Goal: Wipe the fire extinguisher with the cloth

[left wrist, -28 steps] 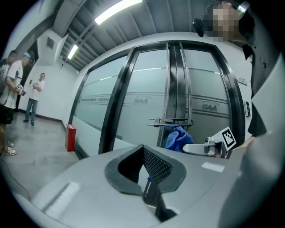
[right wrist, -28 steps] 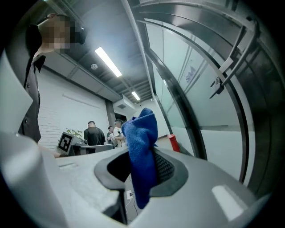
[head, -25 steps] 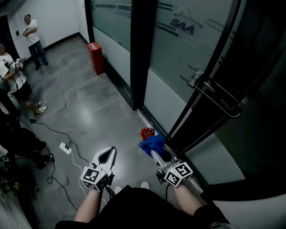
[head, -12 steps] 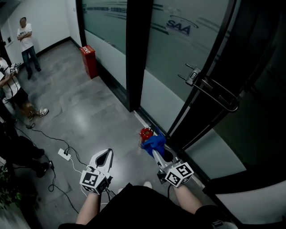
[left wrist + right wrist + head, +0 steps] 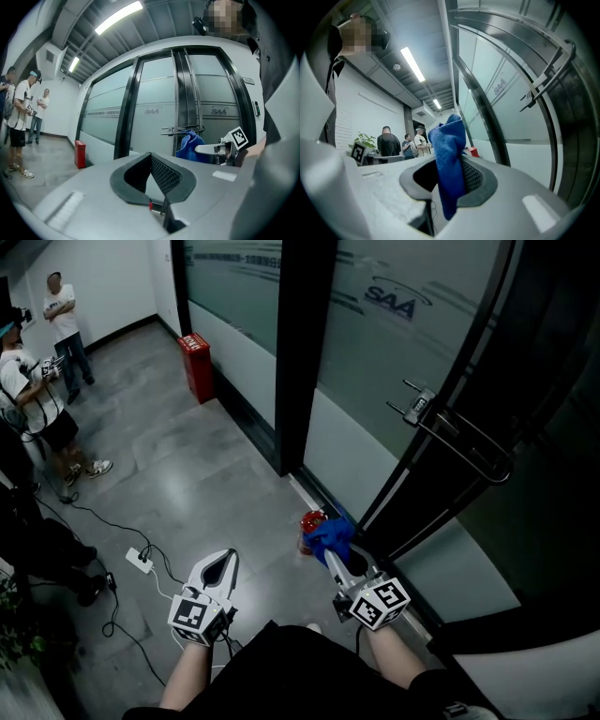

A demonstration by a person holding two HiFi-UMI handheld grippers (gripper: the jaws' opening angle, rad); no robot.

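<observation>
Cloth (image 5: 329, 532) in right gripper (image 5: 331, 553)

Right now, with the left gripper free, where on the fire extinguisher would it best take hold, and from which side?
Probably its top end, coming from the open floor on its left. The fire extinguisher seems to stand upright by the foot of the glass wall, and the cloth in the right gripper covers its right side. The left gripper would have to open first.
</observation>
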